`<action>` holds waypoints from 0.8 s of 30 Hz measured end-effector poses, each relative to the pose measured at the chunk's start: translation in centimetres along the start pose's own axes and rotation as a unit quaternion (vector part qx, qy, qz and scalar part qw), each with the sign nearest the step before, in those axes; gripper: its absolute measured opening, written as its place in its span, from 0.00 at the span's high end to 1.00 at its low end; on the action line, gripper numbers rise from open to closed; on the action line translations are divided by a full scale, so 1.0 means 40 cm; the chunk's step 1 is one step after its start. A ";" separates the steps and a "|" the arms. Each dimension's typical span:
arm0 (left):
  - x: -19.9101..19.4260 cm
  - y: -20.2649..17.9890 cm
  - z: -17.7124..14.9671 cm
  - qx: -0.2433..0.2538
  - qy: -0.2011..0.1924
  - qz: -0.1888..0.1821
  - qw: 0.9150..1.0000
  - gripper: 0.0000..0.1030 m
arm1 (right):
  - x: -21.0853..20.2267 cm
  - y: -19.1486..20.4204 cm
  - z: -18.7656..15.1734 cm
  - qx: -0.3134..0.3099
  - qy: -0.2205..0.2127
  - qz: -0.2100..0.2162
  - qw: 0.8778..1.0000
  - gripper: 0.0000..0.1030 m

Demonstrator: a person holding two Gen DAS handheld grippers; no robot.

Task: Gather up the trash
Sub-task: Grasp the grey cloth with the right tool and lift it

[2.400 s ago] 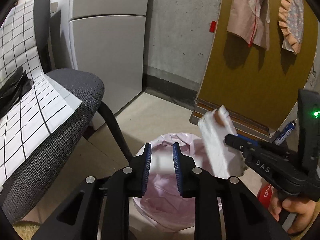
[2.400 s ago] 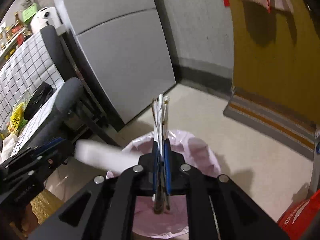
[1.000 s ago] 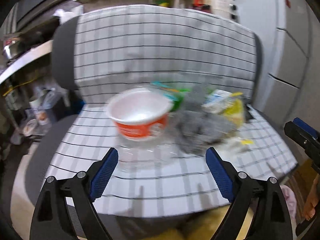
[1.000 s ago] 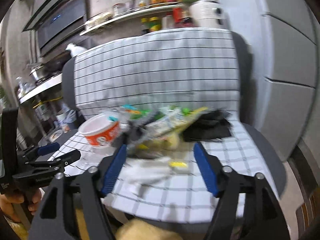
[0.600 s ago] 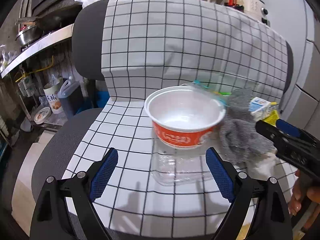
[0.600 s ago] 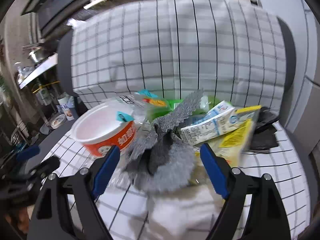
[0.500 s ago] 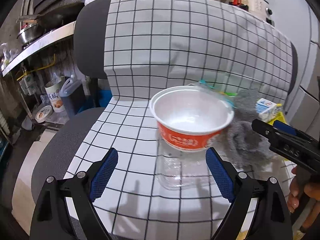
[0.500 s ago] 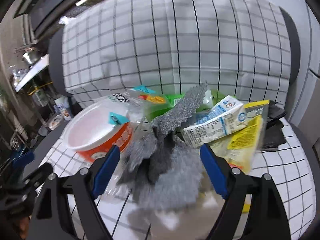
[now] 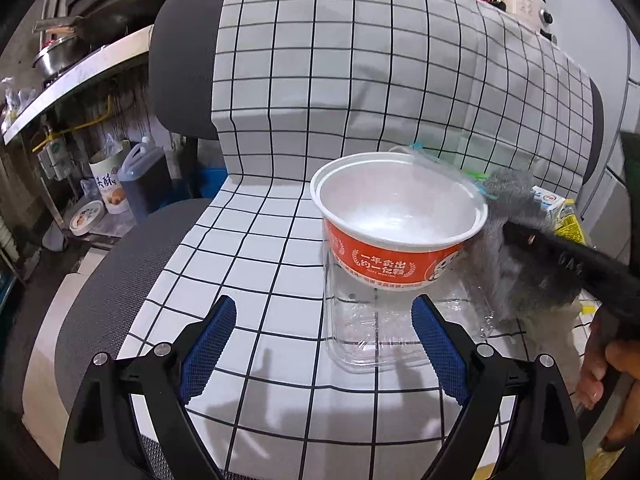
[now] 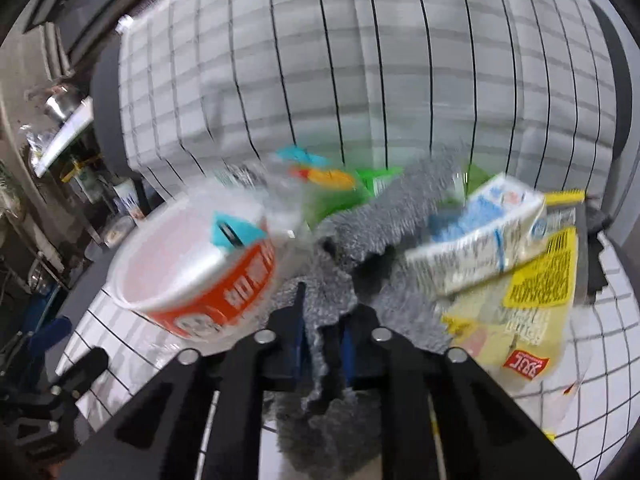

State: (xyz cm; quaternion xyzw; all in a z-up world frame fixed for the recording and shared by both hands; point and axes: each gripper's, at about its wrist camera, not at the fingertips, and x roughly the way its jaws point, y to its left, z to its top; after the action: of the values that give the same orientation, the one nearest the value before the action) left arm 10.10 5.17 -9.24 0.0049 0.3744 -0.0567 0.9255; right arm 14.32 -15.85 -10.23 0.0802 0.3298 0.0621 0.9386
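An orange-and-white noodle bowl [image 9: 400, 216] rests tilted on a clear plastic container [image 9: 376, 320] on the chequered chair seat [image 9: 248, 256]. My left gripper [image 9: 323, 304] stands wide open just in front of the container, nothing between its fingers. To the bowl's right lies a grey fuzzy cloth [image 10: 360, 232]. My right gripper [image 10: 323, 336] has its jaws closing on the cloth, whose edge is pinched between the blue pads. In the left wrist view the right gripper [image 9: 516, 236] reaches into the grey cloth [image 9: 516, 200].
A milk carton [image 10: 480, 236], a yellow wrapper [image 10: 536, 280], a green packet [image 10: 376, 184] and a black item [image 10: 596, 256] lie behind and right of the cloth. Bottles and tubs [image 9: 120, 184] stand on the floor left of the chair. A hand [image 9: 608, 364] holds the right gripper.
Both grippers turned from the pink-lined bin to the chair and drew close to the trash. The right gripper's wide jaws have come together on the grey cloth. The left stays open.
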 end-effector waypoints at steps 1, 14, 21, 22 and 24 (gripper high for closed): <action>-0.008 0.000 0.001 0.000 -0.003 0.000 1.000 0.14 | -0.025 0.000 0.008 -0.003 -0.016 0.001 1.000 0.90; -0.078 -0.067 0.024 0.018 -0.034 -0.023 0.999 0.14 | -0.373 -0.039 0.011 -0.088 -0.161 -0.095 0.978 0.91; -0.062 -0.139 0.036 0.037 -0.034 -0.040 0.998 0.14 | -0.442 -0.119 -0.087 -0.086 -0.161 -0.160 0.970 0.91; -0.058 -0.150 0.044 0.040 -0.035 -0.043 0.998 0.14 | -0.441 -0.135 -0.096 -0.078 -0.157 -0.160 0.971 0.91; -0.051 -0.162 0.062 0.040 -0.041 -0.048 0.997 0.14 | -0.439 -0.148 -0.109 -0.067 -0.156 -0.159 0.973 0.91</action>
State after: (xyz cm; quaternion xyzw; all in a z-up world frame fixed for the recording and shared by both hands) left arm 9.68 -1.20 -5.82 0.0213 0.3335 -0.1163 0.9353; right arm -1.65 -24.16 -4.03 -0.0282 0.1830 -0.0793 0.9795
